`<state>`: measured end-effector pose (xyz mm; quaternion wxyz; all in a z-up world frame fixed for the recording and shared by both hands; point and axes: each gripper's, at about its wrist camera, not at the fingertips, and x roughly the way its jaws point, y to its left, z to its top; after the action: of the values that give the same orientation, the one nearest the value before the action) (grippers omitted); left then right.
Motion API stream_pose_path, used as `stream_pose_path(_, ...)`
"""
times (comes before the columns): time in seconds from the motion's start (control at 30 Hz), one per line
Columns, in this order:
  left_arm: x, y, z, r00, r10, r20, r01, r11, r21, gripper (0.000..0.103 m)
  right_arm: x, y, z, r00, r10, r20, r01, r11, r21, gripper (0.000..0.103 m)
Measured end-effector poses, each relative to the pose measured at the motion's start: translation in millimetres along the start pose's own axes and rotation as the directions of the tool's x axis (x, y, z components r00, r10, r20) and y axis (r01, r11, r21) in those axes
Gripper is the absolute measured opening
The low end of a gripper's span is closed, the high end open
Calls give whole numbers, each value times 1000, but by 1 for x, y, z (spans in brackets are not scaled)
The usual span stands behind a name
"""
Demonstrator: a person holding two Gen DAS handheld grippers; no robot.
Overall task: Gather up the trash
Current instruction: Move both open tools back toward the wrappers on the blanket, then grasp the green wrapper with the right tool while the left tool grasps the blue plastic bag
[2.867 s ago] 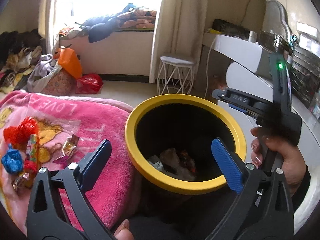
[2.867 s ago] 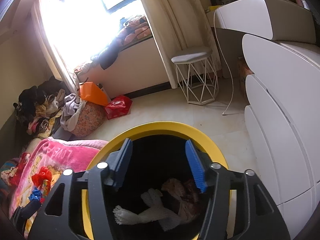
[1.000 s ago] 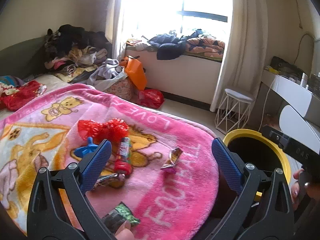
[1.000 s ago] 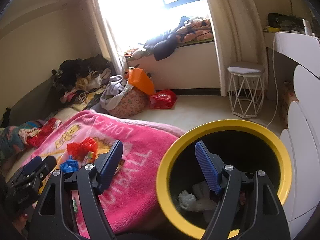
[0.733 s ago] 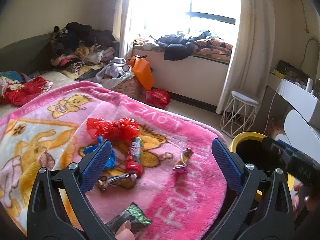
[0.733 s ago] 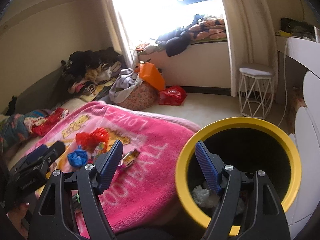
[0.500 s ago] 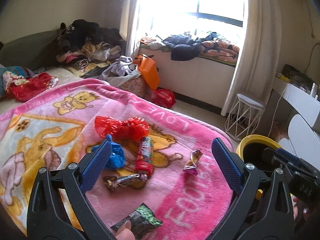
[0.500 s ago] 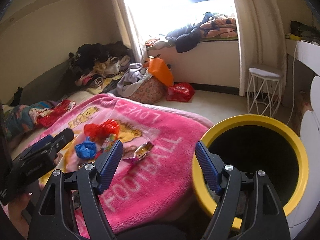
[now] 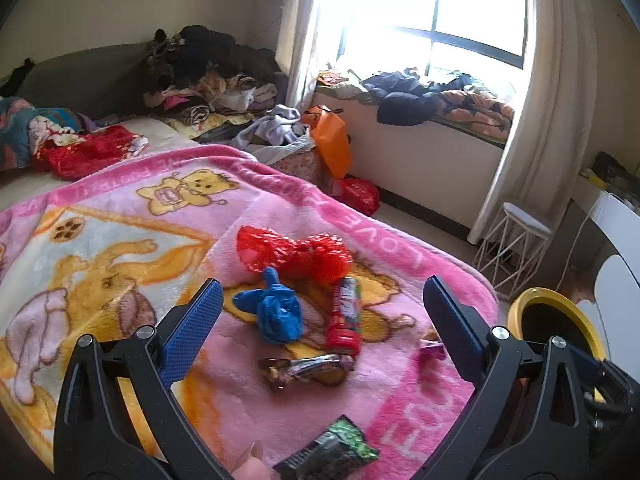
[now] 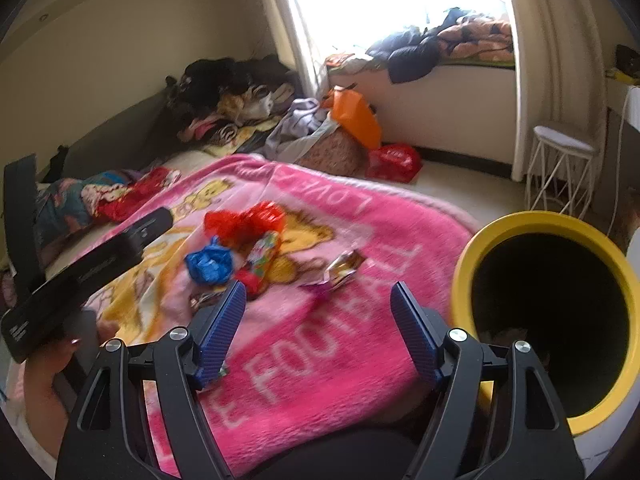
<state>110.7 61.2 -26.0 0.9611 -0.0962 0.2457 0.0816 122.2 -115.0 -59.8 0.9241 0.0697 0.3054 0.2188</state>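
Note:
Trash lies on a pink blanket [image 9: 120,224]: a crumpled red bag [image 9: 292,252], a blue wad [image 9: 276,312], a red candy tube [image 9: 345,316], a brown wrapper [image 9: 308,368], a small foil wrapper [image 10: 342,266] and a dark green packet [image 9: 332,454] close below. My left gripper [image 9: 320,324] is open above these pieces, holding nothing. My right gripper [image 10: 318,324] is open too, empty, over the blanket [image 10: 320,344] just this side of the foil wrapper. The yellow-rimmed black bin [image 10: 548,312] stands right of the blanket.
Clothes are piled at the bed's far end [image 9: 208,68] and on the window bench [image 9: 440,96]. An orange bag [image 9: 332,140], a red bag [image 9: 358,196] and a white wire stool [image 9: 516,240] stand on the floor. White drawers [image 9: 616,284] are at right.
Both grippers have swung left from the bin to the blanket. The trash pieces now sit between the left fingers; the bin has slid to the right edge of both views.

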Motion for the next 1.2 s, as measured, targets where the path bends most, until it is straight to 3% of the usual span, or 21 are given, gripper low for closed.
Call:
stream_pose_path(0.4,19,44,-7,997,62,-54,-66,995,-72,92,39,47,-14,979,94,-178,-103,994,-39,72)
stream_pose_path(0.7,41,67,-14,993,42,-114,-55,992,-111,91,74,66,-26,931,157,-330,-165,986,3,64)
stream_pose_path(0.87,57,69,-16,986,-20,-163,-1,991,-130,81,89,75,-34,901,167,-401,-174,985,20,58)
stream_pose_path(1.0,74,68,-23,973,-87,-214,53,986,-159,74,104,75,-45,864,199,-462,-181,980,82,43)
stream_pose_path(1.13,90,66,-28,958,-109,-264,64,983,-174,60,103,69,-46,858,231,-460,-195,973,124,28)
stream_pose_path(1.2,95,65,-30,952,-123,-280,73,980,-184,48,100,66,-46,857,245,-454,-203,969,140,25)
